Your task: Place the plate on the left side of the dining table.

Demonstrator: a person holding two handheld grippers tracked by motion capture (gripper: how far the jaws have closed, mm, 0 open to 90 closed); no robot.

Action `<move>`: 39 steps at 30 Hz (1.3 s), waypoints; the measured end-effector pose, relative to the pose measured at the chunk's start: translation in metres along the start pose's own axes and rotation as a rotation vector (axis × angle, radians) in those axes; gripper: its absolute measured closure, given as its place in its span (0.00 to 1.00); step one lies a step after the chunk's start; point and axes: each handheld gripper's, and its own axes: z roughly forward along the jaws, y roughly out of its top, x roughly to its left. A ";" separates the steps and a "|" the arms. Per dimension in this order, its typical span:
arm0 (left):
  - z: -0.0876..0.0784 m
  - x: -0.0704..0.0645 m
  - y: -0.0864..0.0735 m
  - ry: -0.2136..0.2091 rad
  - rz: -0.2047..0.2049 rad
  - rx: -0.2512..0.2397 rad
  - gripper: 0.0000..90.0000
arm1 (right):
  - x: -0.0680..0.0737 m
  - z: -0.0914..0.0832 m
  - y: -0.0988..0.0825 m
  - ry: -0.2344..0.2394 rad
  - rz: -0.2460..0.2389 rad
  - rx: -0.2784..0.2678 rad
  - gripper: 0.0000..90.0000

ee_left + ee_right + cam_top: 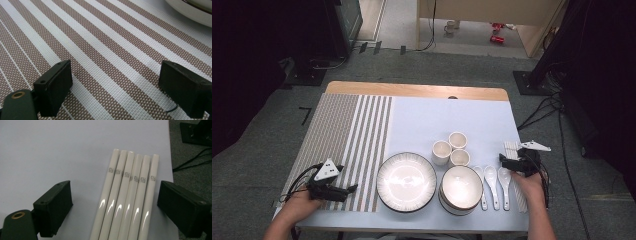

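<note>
Both grippers idle — jaws apart, nothing between the pads.
I saw right gripper (115, 207) over chopsticks (127, 195), spoons (493, 182) beside; left gripper (115, 87) on striped mat (105, 50) — plate (406, 181) near.

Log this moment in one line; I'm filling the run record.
left tongs: open over striped mat | right tongs: open, chopsticks between jaws, untouched | plate, bowls: untouched
</note>
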 end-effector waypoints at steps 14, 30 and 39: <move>0.000 0.000 0.000 0.001 0.002 0.000 0.13 | 0.000 0.000 0.000 -0.002 -0.002 0.001 0.13; 0.001 0.001 0.001 -0.007 -0.031 -0.002 0.11 | 0.000 0.000 0.000 0.003 0.001 0.001 0.14; -0.001 0.006 0.005 -0.020 -0.093 0.006 0.16 | -0.004 -0.003 0.005 0.035 -0.008 0.027 0.21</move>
